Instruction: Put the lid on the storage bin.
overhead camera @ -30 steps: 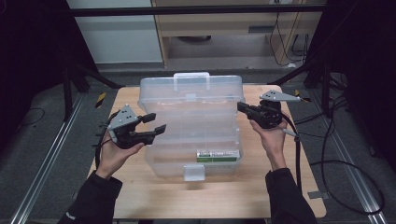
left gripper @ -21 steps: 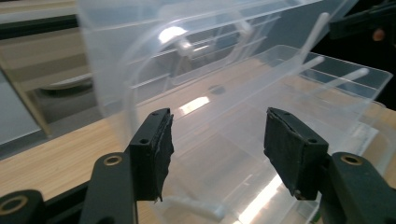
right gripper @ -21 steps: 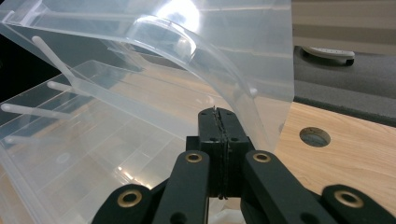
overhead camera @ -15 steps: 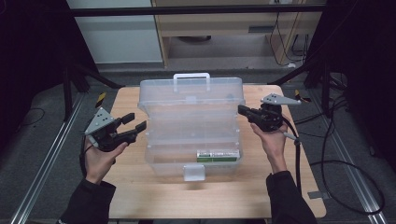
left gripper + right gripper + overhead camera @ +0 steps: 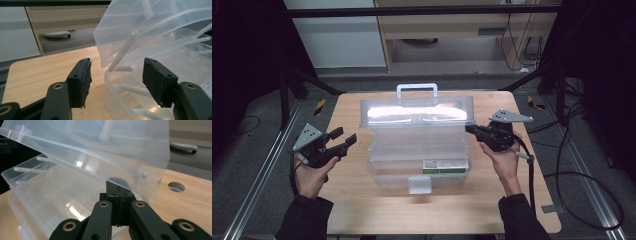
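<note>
Storage box [image 5: 419, 150] mid-table [image 5: 522, 200], left claw [image 5: 343, 140] off its left side, right claw [image 5: 473, 130] at its right.

You are working in a lab or recording studio rather than a home. Your wooden bench [image 5: 362, 210] stands alone on a grey carpeted floor [image 5: 257, 165], framed by black metal struts [image 5: 307, 82] and metal floor rails [image 5: 257, 185]. Loose black cables [image 5: 582, 170] trail across the floor at your right, and plain cabinets [image 5: 337, 40] line the back wall.

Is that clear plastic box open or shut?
Open: the box has its lid tilted up at the back, trays exposed below.
</note>
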